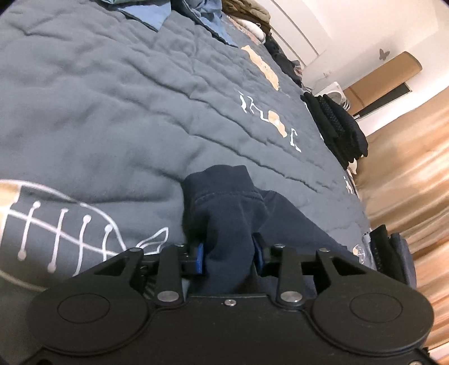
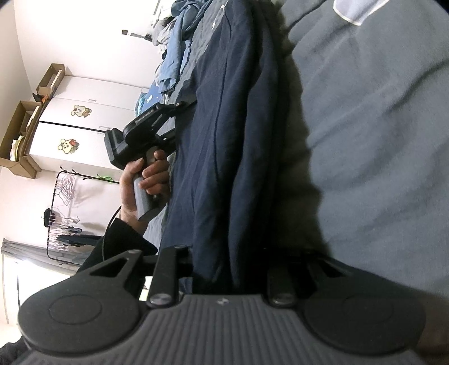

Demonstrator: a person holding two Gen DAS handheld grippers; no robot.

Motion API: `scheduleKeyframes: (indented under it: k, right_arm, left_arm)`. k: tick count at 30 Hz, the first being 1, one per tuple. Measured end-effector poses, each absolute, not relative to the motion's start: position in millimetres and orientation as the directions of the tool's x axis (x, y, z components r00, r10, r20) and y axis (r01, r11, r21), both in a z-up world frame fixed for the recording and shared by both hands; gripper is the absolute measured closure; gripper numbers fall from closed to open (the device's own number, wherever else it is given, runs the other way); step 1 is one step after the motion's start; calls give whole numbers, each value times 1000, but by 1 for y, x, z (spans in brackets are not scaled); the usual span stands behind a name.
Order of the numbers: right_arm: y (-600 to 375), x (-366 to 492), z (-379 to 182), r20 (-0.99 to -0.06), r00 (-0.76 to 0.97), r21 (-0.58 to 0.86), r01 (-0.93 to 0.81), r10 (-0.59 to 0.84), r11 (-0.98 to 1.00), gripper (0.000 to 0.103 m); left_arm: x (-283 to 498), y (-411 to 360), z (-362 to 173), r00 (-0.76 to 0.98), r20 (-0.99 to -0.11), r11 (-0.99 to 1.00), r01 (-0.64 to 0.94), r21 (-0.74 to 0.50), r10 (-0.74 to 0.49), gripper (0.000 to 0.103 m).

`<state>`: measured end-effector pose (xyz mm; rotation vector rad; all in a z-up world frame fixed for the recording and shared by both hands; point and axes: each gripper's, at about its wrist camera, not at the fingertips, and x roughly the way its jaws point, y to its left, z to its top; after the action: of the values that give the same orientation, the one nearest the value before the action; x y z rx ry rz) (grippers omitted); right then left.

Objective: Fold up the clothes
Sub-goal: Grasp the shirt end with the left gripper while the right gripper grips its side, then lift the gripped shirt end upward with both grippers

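A navy blue garment (image 1: 224,207) lies on the grey quilt (image 1: 98,112) of a bed. My left gripper (image 1: 229,257) is shut on a bunched edge of it, blue pads (image 1: 199,259) pressing the cloth from both sides. In the right wrist view the same navy garment (image 2: 224,140) stretches away as a long folded band. My right gripper (image 2: 227,266) is shut on its near end; the fingertips are hidden by the cloth. The left gripper (image 2: 179,105), held in a hand, shows at the garment's far left edge.
A stack of folded black clothes (image 1: 334,126) sits at the quilt's right edge. Crumpled blue bedding (image 1: 196,11) and other clothes lie at the far end. A wooden floor (image 1: 407,157) is beyond the bed. A white wardrobe (image 2: 75,132) and a hanger rack (image 2: 67,207) stand by the wall.
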<state>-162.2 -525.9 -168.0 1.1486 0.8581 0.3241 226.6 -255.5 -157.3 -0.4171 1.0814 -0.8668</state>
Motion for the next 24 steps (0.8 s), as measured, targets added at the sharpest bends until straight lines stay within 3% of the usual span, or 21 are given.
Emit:
scheduleKeyframes:
  k: [3, 5, 7, 8, 9, 11, 24]
  right_arm:
    - [-526, -162, -169, -421, 651, 896, 189, 632, 402, 79]
    - [-525, -162, -169, -419, 651, 897, 188, 633, 400, 79]
    - [-525, -162, -169, -417, 652, 898, 187, 633, 398, 79]
    - [-524, -163, -168, -416, 654, 898, 187, 631, 399, 79]
    - [-524, -163, -168, -416, 656, 898, 186, 630, 399, 79]
    - [-523, -165, -165, -415, 664, 895, 176, 622, 410, 81]
    - [-534, -175, -123, -372, 717, 897, 116, 589, 426, 85]
  left_arm:
    - [227, -263, -156, 192, -581, 601, 420, -680, -791, 54]
    - [227, -268, -155, 190, -577, 595, 431, -678, -795, 51]
    - [224, -273, -152, 200, -588, 605, 463, -648, -783, 56]
    - [221, -272, -150, 207, -595, 611, 477, -632, -777, 71]
    - [221, -272, -149, 205, -597, 610, 485, -626, -776, 79]
    - [217, -271, -143, 212, -592, 607, 499, -619, -778, 84]
    - [168, -263, -88, 317, -548, 618, 565, -547, -774, 90]
